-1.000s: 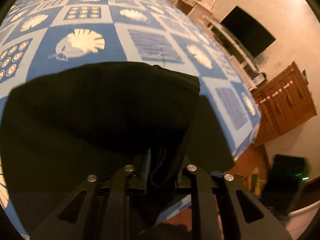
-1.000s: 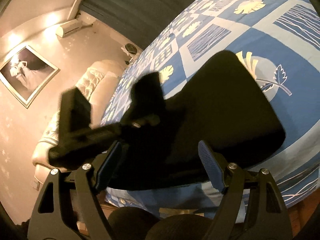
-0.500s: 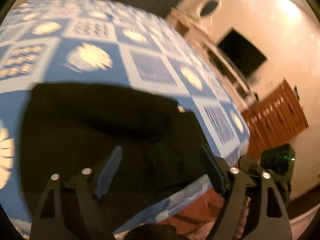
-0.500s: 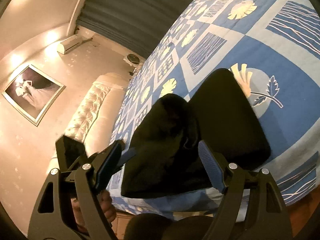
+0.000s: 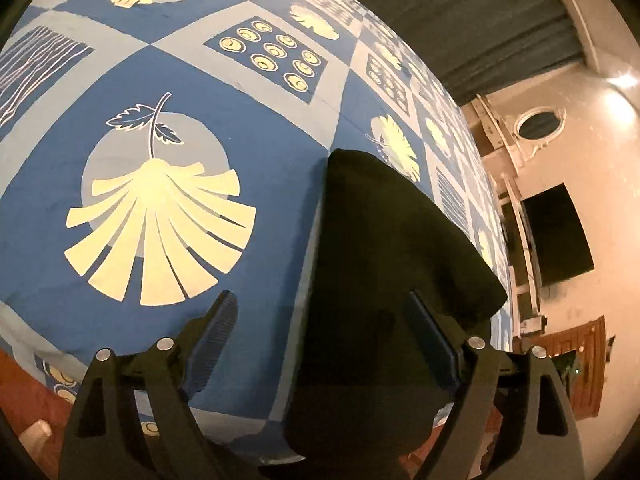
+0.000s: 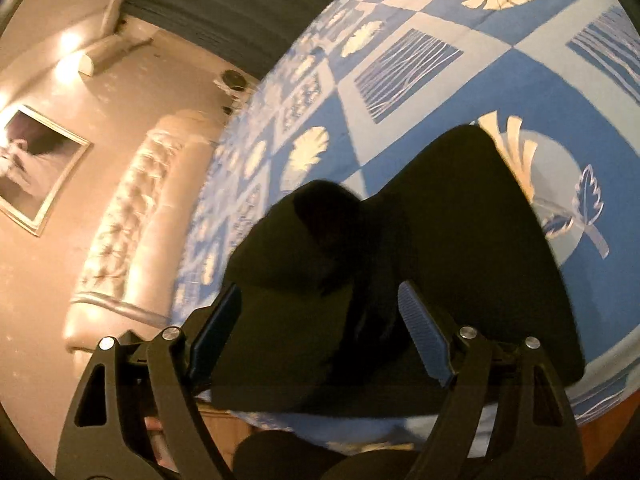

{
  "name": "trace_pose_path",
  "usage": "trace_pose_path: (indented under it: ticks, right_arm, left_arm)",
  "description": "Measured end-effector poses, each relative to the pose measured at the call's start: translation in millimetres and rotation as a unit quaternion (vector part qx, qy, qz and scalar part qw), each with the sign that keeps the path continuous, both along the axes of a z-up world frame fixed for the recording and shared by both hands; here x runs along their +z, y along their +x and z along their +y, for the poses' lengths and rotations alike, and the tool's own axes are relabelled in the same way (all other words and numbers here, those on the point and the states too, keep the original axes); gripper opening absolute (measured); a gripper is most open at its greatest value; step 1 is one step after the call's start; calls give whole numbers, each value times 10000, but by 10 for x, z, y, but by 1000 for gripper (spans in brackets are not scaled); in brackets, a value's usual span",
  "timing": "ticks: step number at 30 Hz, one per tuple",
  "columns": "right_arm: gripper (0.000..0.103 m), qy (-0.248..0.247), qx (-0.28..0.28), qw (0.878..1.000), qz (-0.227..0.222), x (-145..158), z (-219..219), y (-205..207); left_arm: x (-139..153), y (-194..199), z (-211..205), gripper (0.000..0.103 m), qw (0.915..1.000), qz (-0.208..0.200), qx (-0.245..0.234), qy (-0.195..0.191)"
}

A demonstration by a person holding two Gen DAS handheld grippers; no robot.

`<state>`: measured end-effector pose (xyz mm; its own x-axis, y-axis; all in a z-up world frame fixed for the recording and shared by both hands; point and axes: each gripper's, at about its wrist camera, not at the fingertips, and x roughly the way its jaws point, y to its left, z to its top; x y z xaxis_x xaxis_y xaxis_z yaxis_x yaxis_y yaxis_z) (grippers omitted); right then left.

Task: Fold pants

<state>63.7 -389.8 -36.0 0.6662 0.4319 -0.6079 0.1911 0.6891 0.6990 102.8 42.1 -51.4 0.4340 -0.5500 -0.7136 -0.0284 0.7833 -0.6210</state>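
The black pants (image 5: 392, 280) lie folded in a dark bundle near the front edge of the blue patterned bed (image 5: 168, 92). My left gripper (image 5: 320, 300) hovers over their left border, its jaws opening. Only the right finger is above the cloth, and the pads press on nothing. In the right wrist view the pants (image 6: 460, 232) show a raised hump of loose fabric at their left end. My right gripper (image 6: 320, 292) stands open just above that hump, with nothing pinched between its fingers.
A white tufted headboard (image 6: 132, 208) and a framed picture (image 6: 36, 168) are on the left wall. A dark screen (image 5: 556, 236) and a wooden cabinet (image 5: 580, 368) stand to the right. The bed's front edge drops to a reddish floor (image 5: 16, 364).
My left gripper let go of the pants' fabric, opened wide and swung left over the bed while rolling. It has left the right wrist view. My right gripper shifted a little over the bundle.
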Motion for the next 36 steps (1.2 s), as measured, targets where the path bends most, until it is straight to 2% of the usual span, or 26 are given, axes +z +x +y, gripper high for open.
trace_pose_path:
  ticks: [3, 9, 13, 14, 20, 21, 23, 26, 32, 36]
  right_arm:
    - [80, -84, 97, 9993, 349, -126, 30, 126]
    - [80, 197, 668, 9961, 535, -266, 243, 263]
    - [80, 229, 742, 9952, 600, -299, 284, 314]
    - [77, 199, 748, 9951, 623, -287, 295, 311]
    - [35, -118, 923, 9920, 859, -329, 323, 343]
    - [25, -115, 931, 9917, 884, -338, 308, 342]
    - [16, 31, 935, 9918, 868, -343, 274, 328]
    - [13, 136, 956, 9918, 833, -307, 246, 317]
    - [11, -45, 993, 9942, 399, 32, 177, 225]
    - [11, -225, 951, 9949, 269, 205, 39, 147]
  left_arm:
    - [34, -19, -63, 84, 9997, -111, -109, 170]
    - [104, -21, -174, 84, 9969, -396, -318, 606]
    - [86, -7, -199, 84, 9961, -377, -320, 737]
    - [77, -1, -200, 84, 9960, -368, -304, 749]
    - [77, -25, -191, 85, 9956, -373, -288, 807]
    - [76, -25, -190, 85, 9955, -374, -287, 819]
    - [73, -14, -202, 85, 9953, -371, -286, 842]
    - [70, -17, -202, 85, 9952, -371, -294, 859]
    - [57, -16, -219, 85, 9951, -354, -329, 859]
    - [59, -14, -246, 85, 9947, -365, -394, 881]
